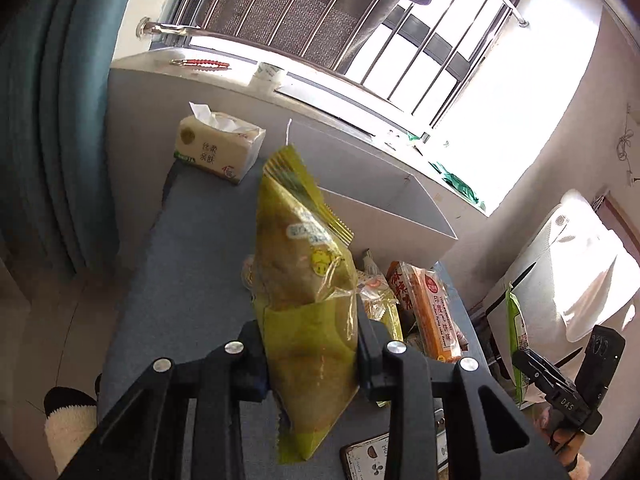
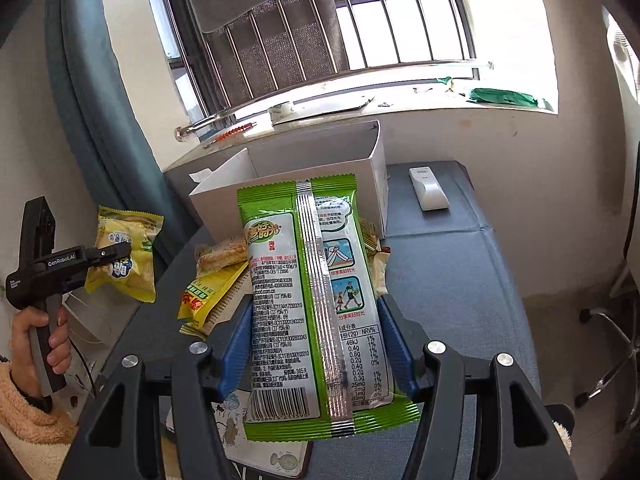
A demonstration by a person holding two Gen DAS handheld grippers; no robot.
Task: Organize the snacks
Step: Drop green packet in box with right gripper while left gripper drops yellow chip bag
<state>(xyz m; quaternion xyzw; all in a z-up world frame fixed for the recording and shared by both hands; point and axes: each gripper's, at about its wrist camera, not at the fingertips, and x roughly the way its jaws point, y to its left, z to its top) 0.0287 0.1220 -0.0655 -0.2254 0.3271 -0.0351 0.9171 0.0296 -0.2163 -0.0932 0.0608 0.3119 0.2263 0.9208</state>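
In the left wrist view my left gripper is shut on a yellow-green wrapped bread packet, held upright above the blue-grey table. The right wrist view shows that gripper at the far left, clamping the packet in the air. My right gripper is shut on a green seaweed packet, its printed back facing the camera. A pile of loose snacks lies on the table before an open white box. The same box stands behind the bread packet.
A tissue pack sits at the table's far left corner. A white remote lies to the right of the box. A patterned tin lid lies near the front edge. A chair base stands right of the table; a window sill runs behind.
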